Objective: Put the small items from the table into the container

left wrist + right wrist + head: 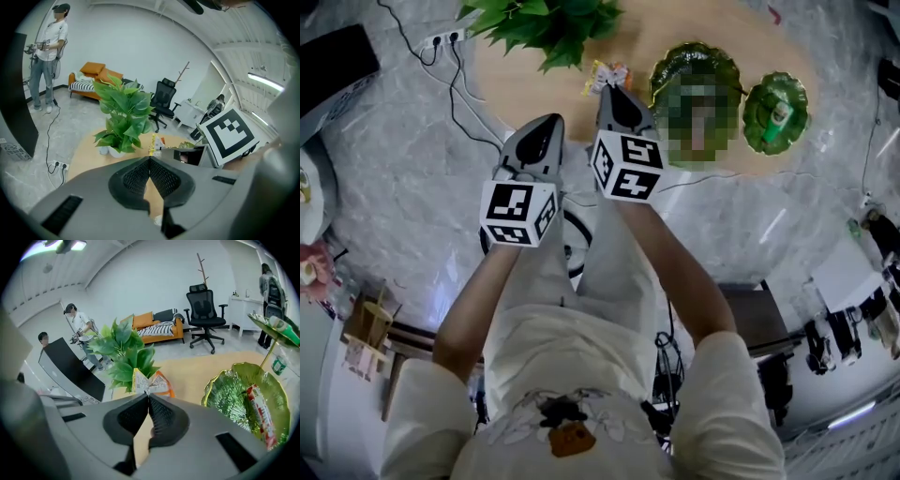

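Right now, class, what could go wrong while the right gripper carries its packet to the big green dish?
The right gripper pinches the packet by its edge only, so it may slip out. The plant has leaves close by that could snag it. The raised small dish beside the big dish might get knocked.

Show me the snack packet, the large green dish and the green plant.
snack packet (pixel 142 381): right gripper view, its white flap.
large green dish (pixel 228 397): right gripper view, bare green inside.
green plant (pixel 124 352): right gripper view, its leaves.
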The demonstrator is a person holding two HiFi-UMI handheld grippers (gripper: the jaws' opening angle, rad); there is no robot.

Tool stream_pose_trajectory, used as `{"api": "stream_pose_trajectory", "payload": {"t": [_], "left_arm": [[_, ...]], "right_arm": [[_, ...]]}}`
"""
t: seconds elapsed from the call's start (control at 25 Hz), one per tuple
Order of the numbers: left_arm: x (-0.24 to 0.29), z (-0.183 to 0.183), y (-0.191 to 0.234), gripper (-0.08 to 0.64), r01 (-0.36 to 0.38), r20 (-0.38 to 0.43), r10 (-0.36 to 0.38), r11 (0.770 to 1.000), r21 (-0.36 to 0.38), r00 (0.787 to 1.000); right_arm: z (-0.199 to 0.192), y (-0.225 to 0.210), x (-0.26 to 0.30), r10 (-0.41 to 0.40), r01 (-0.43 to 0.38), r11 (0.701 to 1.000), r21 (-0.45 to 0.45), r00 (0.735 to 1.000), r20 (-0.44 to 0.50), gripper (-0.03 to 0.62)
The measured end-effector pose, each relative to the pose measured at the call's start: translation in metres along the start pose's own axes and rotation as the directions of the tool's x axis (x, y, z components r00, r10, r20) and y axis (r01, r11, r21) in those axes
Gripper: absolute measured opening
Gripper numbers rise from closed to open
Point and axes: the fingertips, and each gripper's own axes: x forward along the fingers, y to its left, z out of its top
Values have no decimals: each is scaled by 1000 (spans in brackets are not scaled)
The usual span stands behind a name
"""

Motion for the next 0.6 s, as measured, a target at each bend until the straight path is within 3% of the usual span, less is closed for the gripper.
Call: {"api": "stream_pose_trajectory", "payload": {"t": [0.44, 0.6], "left_arm": [[-17, 21, -21, 8, 10, 26, -11, 999, 36, 1000], [-20, 24, -35, 8, 21, 33, -23, 999, 47, 999]], "right_arm": [[19, 17, -37, 53, -54, 998, 28, 997, 58, 11], [30, 20, -55, 76, -73, 997, -33, 992, 102, 11]]}}
